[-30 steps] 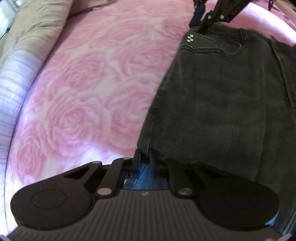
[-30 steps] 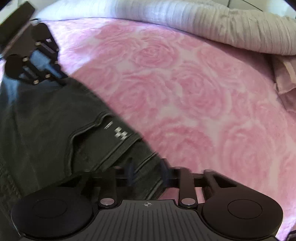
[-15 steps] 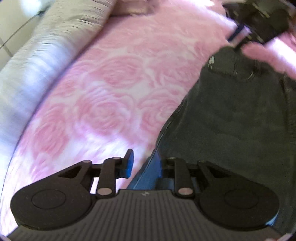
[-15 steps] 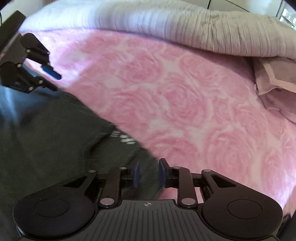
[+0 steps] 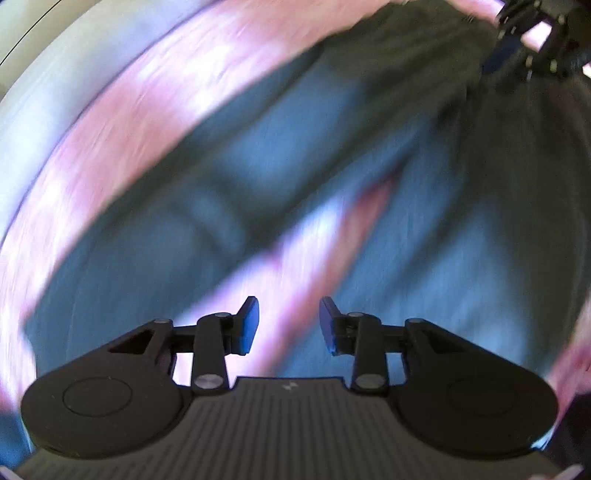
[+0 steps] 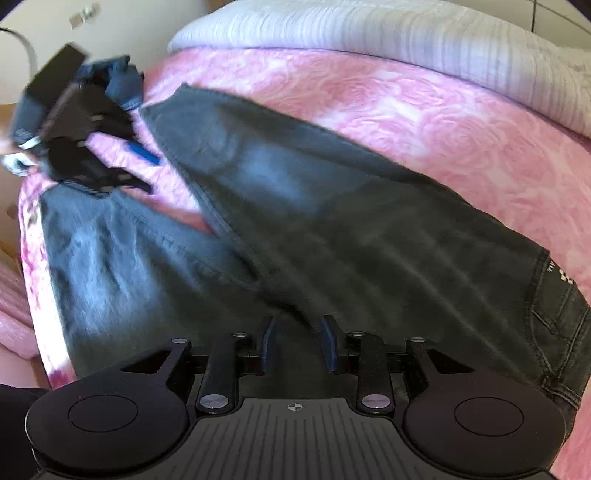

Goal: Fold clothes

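Observation:
Dark grey jeans (image 6: 332,221) lie spread on a pink rose-patterned blanket (image 6: 424,107), the two legs running up left and the waistband with a small white label at the right. The jeans (image 5: 461,221) also show in the heavily blurred left wrist view. My right gripper (image 6: 295,345) is open and empty just above the jeans near the crotch. My left gripper (image 5: 289,325) is open and empty above the gap between the two legs. It also shows in the right wrist view (image 6: 144,173), near the leg ends. The right gripper shows in the left wrist view (image 5: 517,55).
A ribbed pale grey-lilac duvet (image 6: 443,40) is bunched along the far side of the bed. The blanket's left edge (image 6: 33,236) drops off to the floor. A pale wall with an outlet (image 6: 85,14) is beyond.
Both grippers let go of the jeans' waistband and opened. They lifted and swung toward the legs. The jeans now lie spread, with both legs in view.

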A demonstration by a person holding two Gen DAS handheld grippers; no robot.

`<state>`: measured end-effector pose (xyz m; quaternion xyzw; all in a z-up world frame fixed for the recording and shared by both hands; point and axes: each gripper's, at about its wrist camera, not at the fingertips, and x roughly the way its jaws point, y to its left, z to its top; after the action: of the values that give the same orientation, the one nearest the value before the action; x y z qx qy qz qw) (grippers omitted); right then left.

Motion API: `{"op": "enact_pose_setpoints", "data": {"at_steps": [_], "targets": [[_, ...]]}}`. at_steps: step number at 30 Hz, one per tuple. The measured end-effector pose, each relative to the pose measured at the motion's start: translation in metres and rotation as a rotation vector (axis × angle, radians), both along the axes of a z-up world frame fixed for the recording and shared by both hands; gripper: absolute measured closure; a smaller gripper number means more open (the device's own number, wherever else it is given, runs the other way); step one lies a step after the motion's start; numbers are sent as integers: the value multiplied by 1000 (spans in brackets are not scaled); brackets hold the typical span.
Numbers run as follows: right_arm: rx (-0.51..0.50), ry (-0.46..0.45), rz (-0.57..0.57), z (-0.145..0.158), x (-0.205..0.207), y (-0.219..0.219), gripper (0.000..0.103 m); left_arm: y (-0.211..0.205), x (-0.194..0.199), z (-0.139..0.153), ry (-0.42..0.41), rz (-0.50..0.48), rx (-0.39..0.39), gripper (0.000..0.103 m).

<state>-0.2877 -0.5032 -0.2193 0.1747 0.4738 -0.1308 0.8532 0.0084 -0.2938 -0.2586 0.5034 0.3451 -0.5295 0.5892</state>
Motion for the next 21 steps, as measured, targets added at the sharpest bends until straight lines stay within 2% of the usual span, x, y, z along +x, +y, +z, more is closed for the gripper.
{"op": "enact_pose_setpoints", "data": {"at_steps": [1,3,4,6,8,12,15,17,19,20,21], "targets": [[-7,16,0,0,0,9,68,22,-7,-1,-17,25,9,67],[-25,56,-8,-1,-3,27,47,60,-30,-7,-63,48,30,59],[-37,76,-21,-1,-6,37,45,80,-34,-9,-88,53,45,58],[-53,120,-65,-3,-14,58,44,119,-45,-15,-152,42,78,56],[-54,163,-138,-3,-23,79,44,155,-62,-24,-242,-33,119,54],[-65,242,-280,1,-40,121,44,213,-83,-45,-331,-233,200,54],[-119,314,-331,1,-45,147,44,239,-79,-60,-408,-286,216,55],[-172,376,-341,-2,-47,162,44,242,-73,-67,-437,-281,198,55],[-250,447,-270,-8,-47,178,44,240,-69,-69,-449,-279,180,56],[-291,482,-224,-10,-47,187,44,239,-67,-71,-455,-279,171,61],[-333,518,-177,-13,-47,195,44,236,-65,-71,-446,-276,170,73]]}}
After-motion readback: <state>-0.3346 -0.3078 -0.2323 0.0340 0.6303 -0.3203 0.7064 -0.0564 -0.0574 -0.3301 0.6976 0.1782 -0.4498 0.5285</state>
